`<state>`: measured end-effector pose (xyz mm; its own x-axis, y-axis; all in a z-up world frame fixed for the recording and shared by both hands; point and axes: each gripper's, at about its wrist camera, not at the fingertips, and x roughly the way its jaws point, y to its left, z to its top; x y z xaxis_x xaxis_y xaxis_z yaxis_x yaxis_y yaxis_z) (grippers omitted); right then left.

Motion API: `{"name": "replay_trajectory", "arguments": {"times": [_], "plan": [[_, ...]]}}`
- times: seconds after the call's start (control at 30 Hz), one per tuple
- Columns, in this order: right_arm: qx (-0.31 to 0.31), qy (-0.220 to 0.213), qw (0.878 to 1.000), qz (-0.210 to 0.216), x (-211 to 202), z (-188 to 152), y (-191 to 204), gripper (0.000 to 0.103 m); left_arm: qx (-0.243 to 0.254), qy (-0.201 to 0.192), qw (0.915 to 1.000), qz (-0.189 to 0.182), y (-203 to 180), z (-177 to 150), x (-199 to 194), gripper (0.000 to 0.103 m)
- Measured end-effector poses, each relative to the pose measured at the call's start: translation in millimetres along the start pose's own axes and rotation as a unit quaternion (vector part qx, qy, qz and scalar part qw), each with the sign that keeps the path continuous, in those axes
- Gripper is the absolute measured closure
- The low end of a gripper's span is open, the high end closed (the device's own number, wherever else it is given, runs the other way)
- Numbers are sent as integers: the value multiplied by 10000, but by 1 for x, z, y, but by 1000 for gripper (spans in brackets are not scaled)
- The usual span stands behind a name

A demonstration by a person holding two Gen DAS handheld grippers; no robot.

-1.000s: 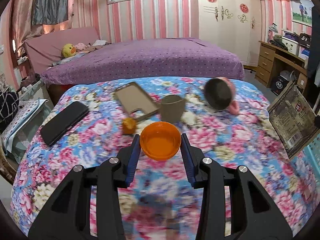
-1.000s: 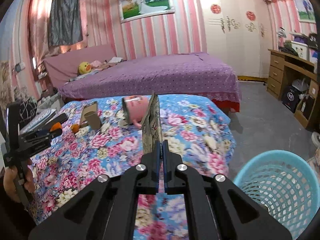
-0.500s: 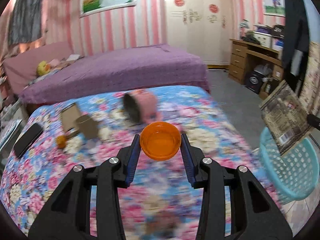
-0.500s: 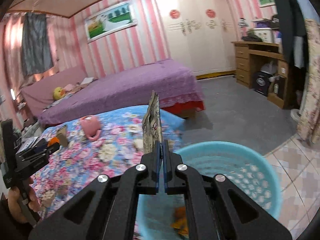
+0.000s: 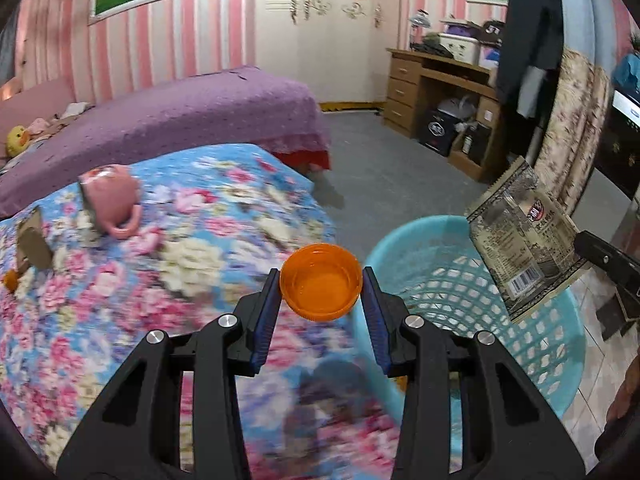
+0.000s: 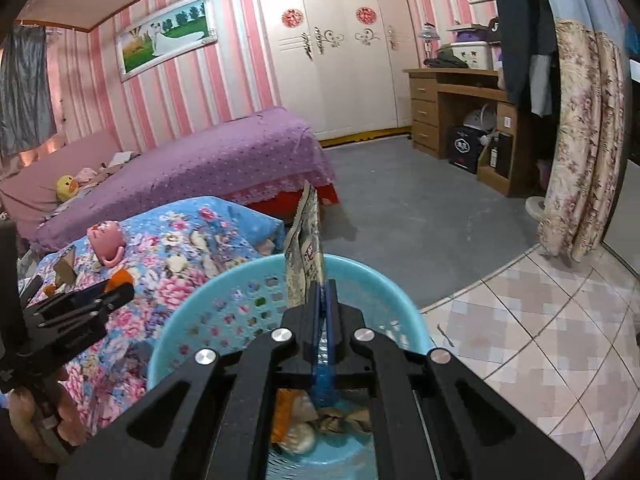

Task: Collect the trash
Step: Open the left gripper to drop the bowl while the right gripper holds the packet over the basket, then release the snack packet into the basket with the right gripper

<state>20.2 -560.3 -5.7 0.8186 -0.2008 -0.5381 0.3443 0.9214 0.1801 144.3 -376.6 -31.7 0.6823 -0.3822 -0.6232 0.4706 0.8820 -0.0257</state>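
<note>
A pink mug point(image 5: 110, 196) is seen lying tipped on the floral bedspread point(image 5: 192, 248), with a purple bed point(image 5: 168, 120) set beyond it.

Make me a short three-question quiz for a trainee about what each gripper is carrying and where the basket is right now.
1. True or false: the left gripper holds an orange cap between its pads.
2. What does the right gripper pinch? A) a pink mug B) a printed wrapper C) a phone
3. Fill in: the wrapper is held above the blue ____.

Key: 1 true; 2 B; 3 basket. The pink mug lies on the floral bedspread.
</note>
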Motion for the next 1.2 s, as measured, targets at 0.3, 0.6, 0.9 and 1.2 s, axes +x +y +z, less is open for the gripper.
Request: {"name": "replay_trajectory", "arguments": {"times": [0.3,0.6,0.9,1.2], "plan": [[60,139,9998,-139,3,-7,-11,100,262,166,9993,-217,-44,1,14,36],[9,264,9996,-129,9,-10,-9,100,203,-191,9994,219,4,9,-18,7],[-94,301,9982,-511,18,-15,7,19,-12,-245,9974,676,74,0,-53,5],[-231,42,9982,-546,28,-1,63,6,-381,-316,9917,1187,163,-4,-83,5]]}}
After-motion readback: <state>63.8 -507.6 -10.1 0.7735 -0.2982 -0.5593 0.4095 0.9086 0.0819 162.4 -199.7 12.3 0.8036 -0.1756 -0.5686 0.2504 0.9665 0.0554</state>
